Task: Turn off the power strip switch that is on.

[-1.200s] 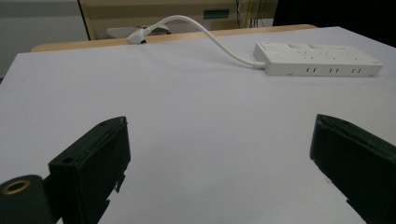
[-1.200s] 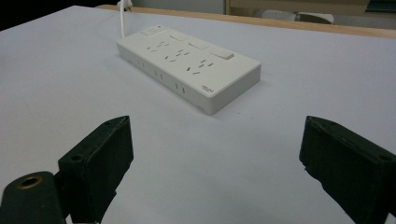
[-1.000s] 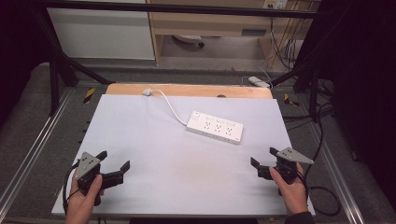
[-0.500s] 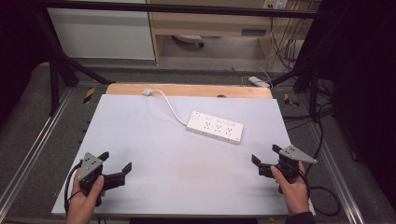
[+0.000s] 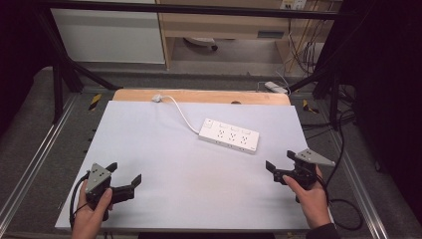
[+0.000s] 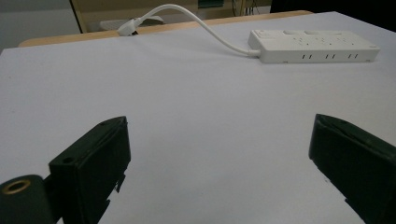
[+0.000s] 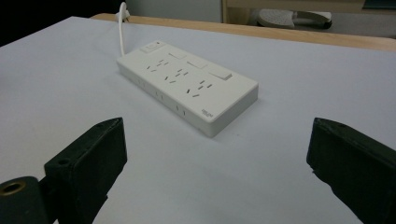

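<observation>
The desk (image 5: 164, 149) carries a white sheet with one item on it: a white power strip (image 5: 229, 135), lying flat beyond and slightly right of the sheet's middle. Its cord (image 5: 181, 113) runs from the strip's far-left end back to a plug (image 5: 158, 98) resting at the wooden rear edge of the desk.

The left claw (image 5: 123, 176) sits well apart from the power strip, toward the near-left corner of the sheet; its jaws stand wide apart and hold nothing. The right claw (image 5: 279, 164) sits near the strip, on its near-right side, jaws likewise wide apart and empty. In the right gripper view the power strip (image 7: 187, 86) lies ahead between the jaw lines, one corner turned toward the camera.

Hazards, judged from this layout:
- The strip is broad and low. A grip across its width may exceed the jaw opening; a grip on the near corner may let it pivot or slip.
- The casing is smooth; pushing before closing may slide it across the sheet.
- The cord is slack and loose. Lifting or dragging the strip may pull the plug off the rear edge.
</observation>
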`<state>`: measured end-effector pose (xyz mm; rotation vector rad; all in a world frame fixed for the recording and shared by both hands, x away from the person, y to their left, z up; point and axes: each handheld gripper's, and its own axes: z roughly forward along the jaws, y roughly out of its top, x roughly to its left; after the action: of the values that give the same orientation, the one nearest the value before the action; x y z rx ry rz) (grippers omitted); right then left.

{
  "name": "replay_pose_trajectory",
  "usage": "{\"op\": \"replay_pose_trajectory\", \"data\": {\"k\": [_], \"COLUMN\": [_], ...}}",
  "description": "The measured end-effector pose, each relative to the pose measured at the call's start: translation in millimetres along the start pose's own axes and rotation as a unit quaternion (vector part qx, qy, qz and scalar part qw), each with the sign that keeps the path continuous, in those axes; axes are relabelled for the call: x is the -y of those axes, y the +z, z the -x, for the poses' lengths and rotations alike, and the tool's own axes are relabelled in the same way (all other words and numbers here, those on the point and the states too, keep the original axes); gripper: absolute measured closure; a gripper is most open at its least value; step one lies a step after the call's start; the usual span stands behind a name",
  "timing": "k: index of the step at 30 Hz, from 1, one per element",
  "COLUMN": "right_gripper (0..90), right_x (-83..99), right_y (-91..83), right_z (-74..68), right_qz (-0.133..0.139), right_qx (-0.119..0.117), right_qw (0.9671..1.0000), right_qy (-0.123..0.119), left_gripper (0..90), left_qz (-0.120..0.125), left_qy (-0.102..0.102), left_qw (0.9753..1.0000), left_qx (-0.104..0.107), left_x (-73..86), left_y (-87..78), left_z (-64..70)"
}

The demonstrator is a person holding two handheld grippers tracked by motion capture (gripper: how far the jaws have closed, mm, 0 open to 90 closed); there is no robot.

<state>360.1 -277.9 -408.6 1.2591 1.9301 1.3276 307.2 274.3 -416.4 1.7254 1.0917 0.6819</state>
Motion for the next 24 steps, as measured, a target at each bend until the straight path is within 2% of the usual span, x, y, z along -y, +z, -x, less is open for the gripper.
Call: {"op": "replay_pose_trajectory", "data": {"k": [7,14,19,24], "right_gripper": [6.2,5.9,5.0,9.2], "right_x": [-22.3,-47.6,-59.7,-74.5], "right_y": [7.0,13.4,19.0,27.6], "right_z": [2.1,3.4,3.5,7.4], "right_qz": [-0.003,-0.003,-0.007,-0.011], "right_qx": [-0.01,-0.007,0.003,0.001], "right_qw": [0.9999,0.9999,0.9997,0.9997], "right_qy": [0.0,-0.011,-0.022,-0.024], "left_gripper": [5.6,5.6,5.6,5.6], "left_qz": [-0.001,-0.002,-0.003,-0.005], "left_qy": [0.0,0.0,-0.001,0.002], "left_qw": [1.0,1.0,1.0,1.0], "left_qx": [0.0,0.001,0.001,0.0], "left_x": [0.5,0.6,0.8,0.9], "left_y": [0.2,0.2,0.2,0.4], "left_z": [-0.3,0.3,0.3,0.5]}}
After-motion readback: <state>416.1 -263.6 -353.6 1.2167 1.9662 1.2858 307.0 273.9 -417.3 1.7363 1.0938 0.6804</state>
